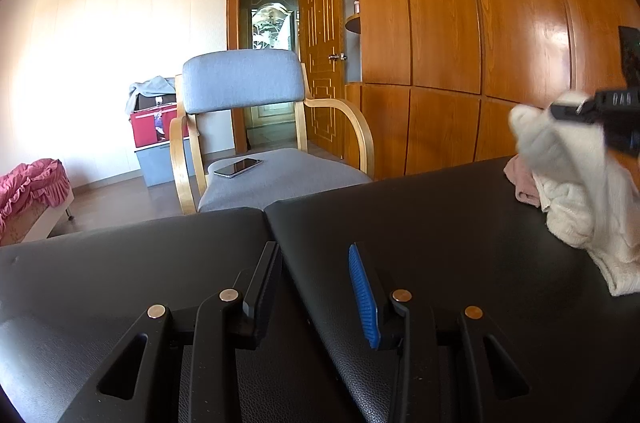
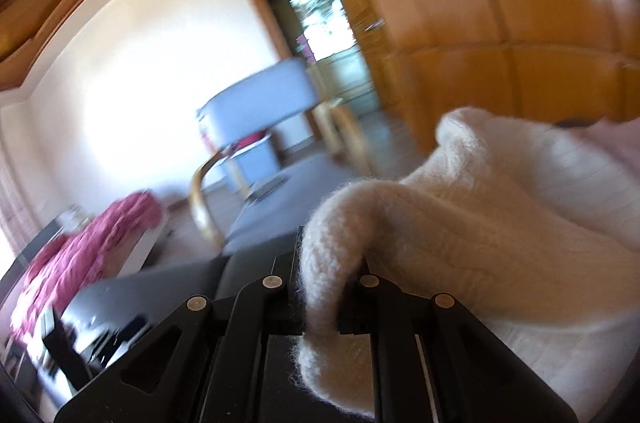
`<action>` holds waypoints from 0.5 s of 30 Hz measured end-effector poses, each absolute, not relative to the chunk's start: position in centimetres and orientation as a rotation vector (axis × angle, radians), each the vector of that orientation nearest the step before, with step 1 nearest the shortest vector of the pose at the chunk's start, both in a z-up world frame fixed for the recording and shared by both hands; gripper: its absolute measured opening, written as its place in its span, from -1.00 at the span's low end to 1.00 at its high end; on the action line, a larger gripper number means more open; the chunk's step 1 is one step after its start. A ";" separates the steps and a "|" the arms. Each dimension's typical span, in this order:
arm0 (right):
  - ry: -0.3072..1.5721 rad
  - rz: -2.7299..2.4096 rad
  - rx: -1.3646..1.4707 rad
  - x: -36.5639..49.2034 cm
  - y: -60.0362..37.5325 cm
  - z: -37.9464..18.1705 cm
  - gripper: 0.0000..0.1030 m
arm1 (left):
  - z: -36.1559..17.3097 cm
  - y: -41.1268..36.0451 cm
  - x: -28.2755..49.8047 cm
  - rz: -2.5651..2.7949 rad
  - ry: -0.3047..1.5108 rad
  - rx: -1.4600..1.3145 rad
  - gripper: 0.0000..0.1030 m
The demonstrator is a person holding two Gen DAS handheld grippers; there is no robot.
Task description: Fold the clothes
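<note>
Left wrist view: the left hand-held gripper stands with its jaws apart and nothing between them, poised above the black counter. One pad is blue, the other black. At the right edge of this view the right hand-held gripper appears as a dark, blurred shape, lifted above the counter with a fold of the white knit garment hanging from it. The rest of that garment lies heaped on the counter's far right corner, touching a pink garment that lies just behind it. Beyond the counter stands a grey armchair with bent wooden arms; a phone lies flat on its seat. Further off are a red box with grey cloth on top, a bed with a pink frilled cover, an open doorway and a wall of wooden wardrobes.

Right wrist view: heavily blurred and tilted. It shows what the left view cannot: the right hand-held gripper is clamped on a thick fold of the white knit garment, which loops up over the fingers and fills the right of the frame. The pads themselves are hidden by the wool. The armchair and bed cover are recognisable only as smears. The phone and the pink garment cannot be made out with certainty here.
</note>
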State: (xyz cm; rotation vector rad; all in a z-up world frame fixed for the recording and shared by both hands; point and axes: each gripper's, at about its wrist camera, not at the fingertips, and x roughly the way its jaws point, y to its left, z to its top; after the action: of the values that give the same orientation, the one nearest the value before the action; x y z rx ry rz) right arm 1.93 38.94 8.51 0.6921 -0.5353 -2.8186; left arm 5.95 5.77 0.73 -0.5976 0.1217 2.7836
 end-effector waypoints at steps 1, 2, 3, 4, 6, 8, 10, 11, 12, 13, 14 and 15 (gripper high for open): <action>-0.534 -2.788 0.712 1.7 37.8 7.5 -0.83 | 0.7 5.8 5.9 2.784 0.123 -0.596 -0.32; -0.548 -2.753 0.734 1.5 36.9 6.5 -0.83 | 0.7 5.8 5.9 2.784 0.124 -0.595 -0.32; -0.566 -2.719 0.755 1.3 36.1 5.4 -0.83 | 0.7 5.9 5.9 2.784 0.126 -0.594 -0.32; -0.592 -2.686 0.774 1.1 35.6 4.4 -0.83 | 0.7 5.9 5.9 2.784 0.127 -0.594 -0.32; -0.643 -2.617 0.811 0.7 34.7 2.6 -0.83 | 0.6 5.9 5.9 2.784 0.131 -0.595 -0.32; -0.678 -2.546 0.845 0.3 33.5 0.9 -0.83 | 0.6 6.0 5.8 2.782 0.135 -0.598 -0.32; -0.706 -2.477 0.861 0.6 32.1 -0.7 -0.82 | 0.5 6.1 5.7 2.777 0.138 -0.607 -0.32; -0.712 -2.459 0.869 0.6 31.6 -1.3 -0.82 | 0.5 6.1 5.7 2.775 0.141 -0.612 -0.32; -0.728 -2.433 0.891 0.4 31.1 -2.0 -0.78 | 0.4 6.3 5.6 2.773 0.150 -0.623 -0.32; -0.755 -2.399 0.927 0.0 30.8 -2.6 -0.75 | 0.4 6.5 5.5 2.769 0.163 -0.635 -0.32; -0.779 -2.380 0.950 0.0 30.8 -2.9 -0.73 | 0.4 6.9 5.3 2.757 0.189 -0.652 -0.32; -0.796 -2.375 0.964 0.1 31.0 -3.1 -0.67 | 0.4 7.4 5.2 2.740 0.222 -0.671 -0.32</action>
State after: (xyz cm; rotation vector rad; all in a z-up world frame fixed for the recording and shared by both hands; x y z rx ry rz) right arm 0.14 30.96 -3.11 0.9643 -0.7958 -2.3752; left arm 5.17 7.39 0.36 -0.6705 0.2220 2.7403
